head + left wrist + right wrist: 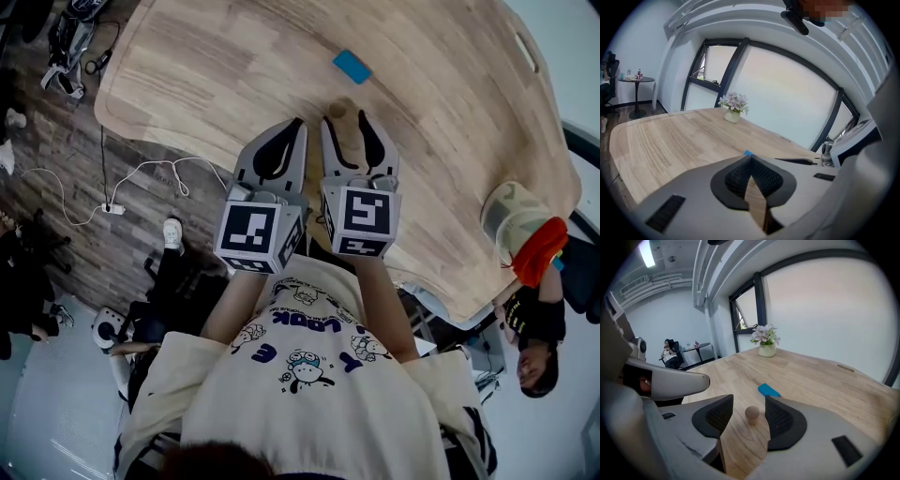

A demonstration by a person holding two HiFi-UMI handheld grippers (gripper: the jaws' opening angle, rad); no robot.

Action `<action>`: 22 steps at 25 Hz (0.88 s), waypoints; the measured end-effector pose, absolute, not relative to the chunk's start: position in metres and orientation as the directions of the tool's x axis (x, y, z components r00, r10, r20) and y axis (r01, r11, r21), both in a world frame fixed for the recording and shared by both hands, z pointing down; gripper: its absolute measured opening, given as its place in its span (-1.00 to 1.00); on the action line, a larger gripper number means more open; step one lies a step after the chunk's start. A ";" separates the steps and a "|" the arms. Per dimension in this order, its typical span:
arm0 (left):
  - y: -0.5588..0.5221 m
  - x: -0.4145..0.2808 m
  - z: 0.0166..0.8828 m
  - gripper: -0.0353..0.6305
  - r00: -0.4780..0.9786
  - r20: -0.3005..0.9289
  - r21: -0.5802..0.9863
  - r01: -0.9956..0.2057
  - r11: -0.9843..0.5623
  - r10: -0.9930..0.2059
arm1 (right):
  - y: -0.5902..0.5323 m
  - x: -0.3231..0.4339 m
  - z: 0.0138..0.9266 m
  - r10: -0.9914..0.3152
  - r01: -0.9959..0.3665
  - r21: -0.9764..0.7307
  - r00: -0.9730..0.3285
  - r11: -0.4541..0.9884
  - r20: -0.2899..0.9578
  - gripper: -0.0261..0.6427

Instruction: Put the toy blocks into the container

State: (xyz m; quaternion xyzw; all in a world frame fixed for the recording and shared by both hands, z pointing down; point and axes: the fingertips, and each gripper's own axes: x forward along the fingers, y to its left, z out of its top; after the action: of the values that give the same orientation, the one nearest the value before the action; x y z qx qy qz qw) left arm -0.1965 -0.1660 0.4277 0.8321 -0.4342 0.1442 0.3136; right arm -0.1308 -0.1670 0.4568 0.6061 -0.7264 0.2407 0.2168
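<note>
As held side by side over the near edge of the table (187,66), left gripper (298,124): jaws are brought together at the tips, with nothing gripped.
Right gripper (344,118): jaws are set well apart; the wooden ball (751,413) is framed between them on the tabletop, untouched.
Blue block (352,66): laid flat beyond the ball, toward the far edge.
Pale container (506,211): at the right edge, well apart from both toys.
Flower vase (765,342): near the far edge.
Pose: both grippers are pointed forward and tilted down.
</note>
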 end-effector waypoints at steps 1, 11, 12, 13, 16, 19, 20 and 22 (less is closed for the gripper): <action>-0.167 -0.197 0.430 -0.80 0.582 0.516 0.399 -0.813 -0.425 -0.629 | -0.168 -0.131 0.460 -0.774 -0.985 -0.084 -0.169 0.149 0.611 -0.23; -0.176 -0.199 0.450 -0.80 0.589 0.544 0.427 -0.807 -0.407 -0.598 | -0.177 -0.135 0.483 -0.745 -0.987 -0.073 -0.158 0.146 0.648 -0.29; -0.176 -0.199 0.452 -0.80 0.590 0.546 0.428 -0.807 -0.407 -0.595 | -0.178 -0.135 0.485 -0.740 -0.987 -0.072 -0.158 0.147 0.654 -0.29; -0.176 -0.199 0.453 -0.80 0.591 0.548 0.430 -0.806 -0.406 -0.592 | -0.177 -0.135 0.488 -0.733 -0.986 -0.070 -0.158 0.149 0.661 -0.29; -0.178 -0.199 0.457 -0.80 0.591 0.551 0.437 -0.806 -0.400 -0.589 | -0.177 -0.135 0.496 -0.719 -0.986 -0.066 -0.159 0.155 0.677 -0.29; -0.178 -0.200 0.460 -0.80 0.587 0.557 0.441 -0.808 -0.389 -0.588 | -0.178 -0.135 0.502 -0.711 -0.984 -0.066 -0.163 0.162 0.684 -0.30; -0.178 -0.200 0.462 -0.80 0.586 0.559 0.442 -0.809 -0.387 -0.587 | -0.179 -0.135 0.504 -0.708 -0.984 -0.067 -0.165 0.164 0.686 -0.30; -0.179 -0.200 0.465 -0.80 0.585 0.562 0.444 -0.810 -0.384 -0.585 | -0.180 -0.135 0.508 -0.705 -0.984 -0.068 -0.165 0.165 0.690 -0.31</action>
State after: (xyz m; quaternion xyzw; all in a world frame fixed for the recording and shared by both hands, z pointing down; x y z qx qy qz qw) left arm -0.1999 -0.1790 0.4646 0.8165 -0.4269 0.1588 0.3547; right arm -0.1352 -0.1800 0.5079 0.5896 -0.7160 0.2647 0.2640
